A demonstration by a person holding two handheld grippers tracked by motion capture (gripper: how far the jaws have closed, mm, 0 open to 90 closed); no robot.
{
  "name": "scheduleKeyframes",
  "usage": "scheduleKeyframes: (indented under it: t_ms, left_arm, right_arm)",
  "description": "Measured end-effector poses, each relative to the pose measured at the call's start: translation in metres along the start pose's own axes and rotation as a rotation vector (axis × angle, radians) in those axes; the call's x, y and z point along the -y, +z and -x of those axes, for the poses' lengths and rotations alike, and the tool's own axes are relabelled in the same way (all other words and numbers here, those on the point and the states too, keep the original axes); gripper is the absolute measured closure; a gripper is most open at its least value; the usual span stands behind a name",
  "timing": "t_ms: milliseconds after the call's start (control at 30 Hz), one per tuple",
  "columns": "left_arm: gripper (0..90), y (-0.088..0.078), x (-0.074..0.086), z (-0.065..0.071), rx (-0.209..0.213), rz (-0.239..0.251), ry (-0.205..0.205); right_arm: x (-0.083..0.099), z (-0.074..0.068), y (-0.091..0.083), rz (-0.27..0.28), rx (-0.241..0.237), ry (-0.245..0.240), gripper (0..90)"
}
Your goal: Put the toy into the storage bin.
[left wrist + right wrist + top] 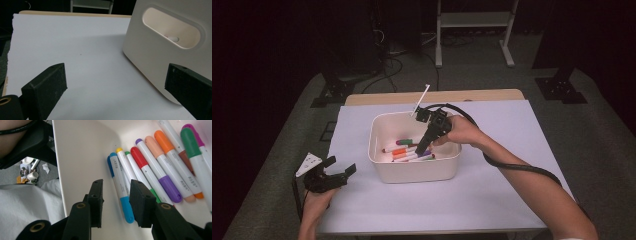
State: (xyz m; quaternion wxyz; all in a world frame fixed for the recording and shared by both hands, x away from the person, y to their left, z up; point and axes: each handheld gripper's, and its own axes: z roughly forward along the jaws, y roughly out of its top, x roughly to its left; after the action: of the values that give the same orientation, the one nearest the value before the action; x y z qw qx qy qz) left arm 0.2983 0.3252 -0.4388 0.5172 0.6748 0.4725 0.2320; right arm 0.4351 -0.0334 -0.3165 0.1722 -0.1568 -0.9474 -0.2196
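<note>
A cream plastic bin (417,172) stands in the middle of the white-covered table and holds several coloured markers (409,150). My right gripper (422,149) reaches down into the bin from the right, held by a hand. In the right gripper view its jaws (117,187) stand apart just above the bin floor. A white marker with blue caps (124,202) lies in the gap, and neither pad presses on it. More markers (160,170) lie beside it. My left gripper (339,167) rests open at the table's left front. In the left gripper view it (115,75) faces the bin's side wall (150,60).
The white sheet (492,185) covers most of the table, with a wooden edge (432,96) along the far side. The bin wall has an oval handle cutout (172,27). A white rack's legs (472,40) and cables lie on the floor beyond.
</note>
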Motion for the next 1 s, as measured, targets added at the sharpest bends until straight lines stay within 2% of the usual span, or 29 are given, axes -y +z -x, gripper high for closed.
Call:
scheduleKeyframes:
  t_ms: [267,533,1000]
  left_arm:
    - [2.5,-0.001,0.000,0.000,-0.001,0.000,-0.002]
    - [2.5,0.001,0.000,0.001,0.002,-0.004,0.004]
    - [2.5,0.002,-0.001,0.003,0.003,-0.005,0.004]
  right_arm:
    - [0.011,0.003,-0.013,0.049,0.018,0.010,60.4]
    - [0.026,0.003,-0.036,0.114,0.040,0.029,58.8]
    - [0.065,0.001,-0.070,0.193,0.071,0.082,57.5]
